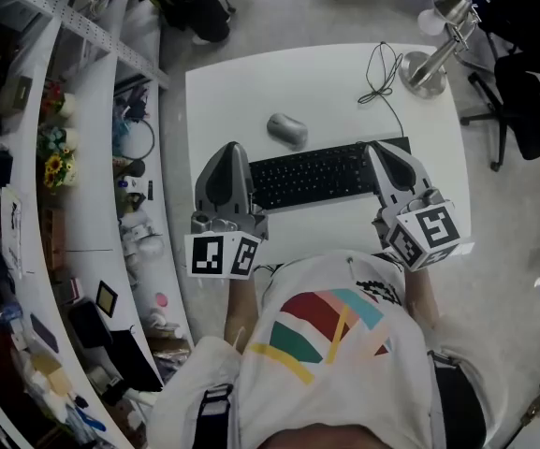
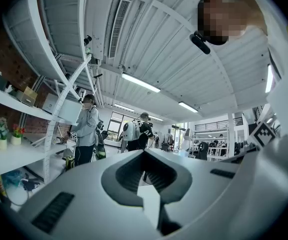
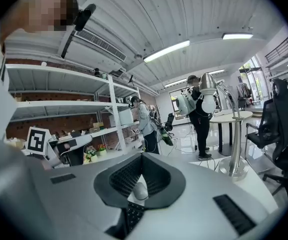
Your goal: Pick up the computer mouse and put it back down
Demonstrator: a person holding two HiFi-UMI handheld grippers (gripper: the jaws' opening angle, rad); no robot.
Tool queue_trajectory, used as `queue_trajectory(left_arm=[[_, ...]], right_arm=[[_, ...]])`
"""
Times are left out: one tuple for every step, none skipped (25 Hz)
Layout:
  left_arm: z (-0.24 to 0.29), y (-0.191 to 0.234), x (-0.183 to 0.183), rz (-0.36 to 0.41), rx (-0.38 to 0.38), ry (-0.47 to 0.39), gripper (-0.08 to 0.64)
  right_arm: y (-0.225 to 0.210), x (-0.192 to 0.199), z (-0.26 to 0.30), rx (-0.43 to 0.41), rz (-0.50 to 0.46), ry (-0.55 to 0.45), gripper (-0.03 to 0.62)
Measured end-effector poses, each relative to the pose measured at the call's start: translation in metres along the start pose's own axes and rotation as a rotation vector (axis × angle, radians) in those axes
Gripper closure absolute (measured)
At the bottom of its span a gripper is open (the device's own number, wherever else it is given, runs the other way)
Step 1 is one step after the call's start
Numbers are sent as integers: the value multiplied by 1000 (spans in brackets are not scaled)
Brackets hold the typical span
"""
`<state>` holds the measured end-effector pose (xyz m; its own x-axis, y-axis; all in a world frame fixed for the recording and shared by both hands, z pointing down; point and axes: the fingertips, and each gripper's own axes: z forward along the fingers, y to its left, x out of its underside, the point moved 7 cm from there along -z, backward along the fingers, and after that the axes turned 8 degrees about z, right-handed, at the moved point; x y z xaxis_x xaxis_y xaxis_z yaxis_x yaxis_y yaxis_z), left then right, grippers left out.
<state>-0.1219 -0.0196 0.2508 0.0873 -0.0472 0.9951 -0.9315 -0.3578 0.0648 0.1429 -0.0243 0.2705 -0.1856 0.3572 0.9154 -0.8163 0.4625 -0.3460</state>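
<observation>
The grey computer mouse [image 1: 287, 129] lies on the white table [image 1: 241, 82], just beyond the black keyboard [image 1: 321, 174]. Nothing holds it. My left gripper [image 1: 232, 150] hovers at the keyboard's left end, jaws together and empty. My right gripper [image 1: 375, 148] is over the keyboard's right end, also shut with nothing in it. In the right gripper view, the mouse [image 3: 141, 190] shows small through the gap behind the closed jaws of the right gripper [image 3: 142, 155], with keyboard keys [image 3: 132, 214] below it. The left gripper [image 2: 144, 153] points level past the table, and its view shows no mouse.
A silver desk lamp [image 1: 435, 50] stands at the table's far right corner, with a thin black cable [image 1: 382, 78] running toward the keyboard. White shelving [image 1: 92, 157] with small items lines the left side. A black office chair [image 1: 522, 101] stands to the right. People stand in the background [image 3: 198, 114].
</observation>
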Motion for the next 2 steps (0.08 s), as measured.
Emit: queue_trajectory(left_arm=[[0,0,1,1,1,4,515],[0,1,1,2,3,8,515]], right_arm=[[0,1,0,-1,-1,1,578],[0,1,0,-2,-2,2,579]])
